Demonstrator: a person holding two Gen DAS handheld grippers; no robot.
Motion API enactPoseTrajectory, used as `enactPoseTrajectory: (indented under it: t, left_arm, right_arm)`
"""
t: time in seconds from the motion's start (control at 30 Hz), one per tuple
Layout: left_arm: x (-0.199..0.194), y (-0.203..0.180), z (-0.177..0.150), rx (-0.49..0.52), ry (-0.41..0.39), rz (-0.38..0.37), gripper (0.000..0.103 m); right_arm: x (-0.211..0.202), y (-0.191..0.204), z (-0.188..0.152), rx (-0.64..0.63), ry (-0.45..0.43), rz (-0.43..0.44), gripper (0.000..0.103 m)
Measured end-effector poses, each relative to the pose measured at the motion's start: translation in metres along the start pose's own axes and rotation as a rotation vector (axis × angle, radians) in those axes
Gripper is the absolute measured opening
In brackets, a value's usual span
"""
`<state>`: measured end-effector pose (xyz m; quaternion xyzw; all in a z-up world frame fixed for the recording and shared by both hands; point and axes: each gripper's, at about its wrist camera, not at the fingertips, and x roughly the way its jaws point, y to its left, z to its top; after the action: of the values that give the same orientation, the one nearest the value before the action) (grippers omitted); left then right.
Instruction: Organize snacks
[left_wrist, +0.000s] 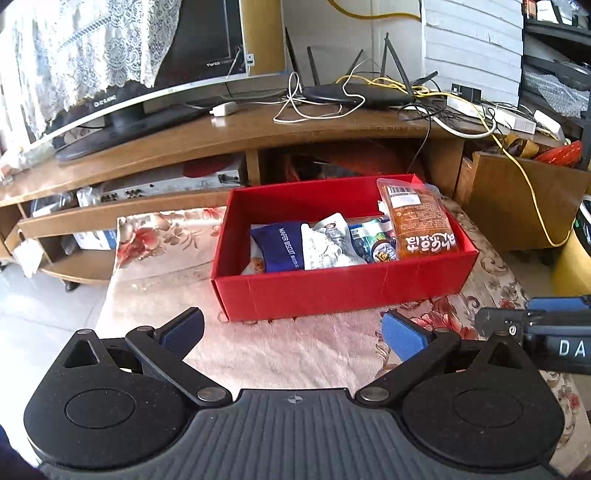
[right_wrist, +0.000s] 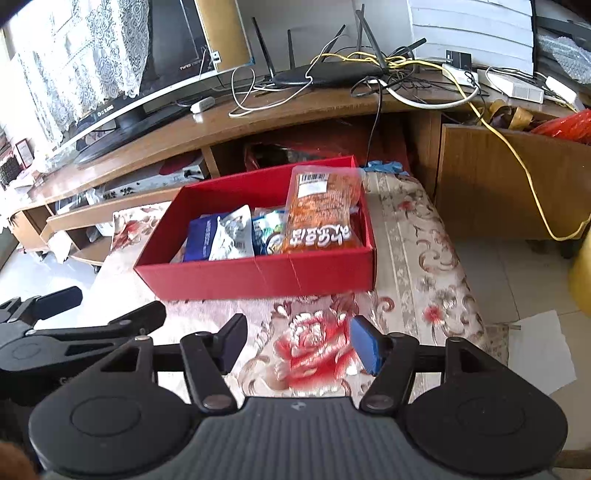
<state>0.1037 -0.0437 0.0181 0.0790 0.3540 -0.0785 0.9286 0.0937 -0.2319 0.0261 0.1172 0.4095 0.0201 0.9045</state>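
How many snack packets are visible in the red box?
4 clearly: blue wafer packet toward the left, white pouch beside it, blue-green packet next, orange packet leaning at the right end. More may lie hidden underneath.

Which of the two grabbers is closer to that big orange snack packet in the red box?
Right, I'd judge narrowly. The right gripper sits almost straight before the orange packet; the left gripper sits off toward the box's other end. Both are open, short of the red box.

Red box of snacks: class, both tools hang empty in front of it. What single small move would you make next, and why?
Probably nudge the orange packet down flat. It leans against the right end of the red box, its top edge above the rim, while the other packets lie lower inside. The right tool is open, empty and nearer that end.
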Motion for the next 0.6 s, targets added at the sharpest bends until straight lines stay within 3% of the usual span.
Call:
enactPoseTrajectory:
  t: [0.6]
  left_arm:
    - [-0.01, -0.004, -0.031, -0.024, 0.093, -0.035, 0.103]
  right_arm:
    - [-0.009, 0.002, -0.034, -0.027, 0.051, -0.014, 0.071]
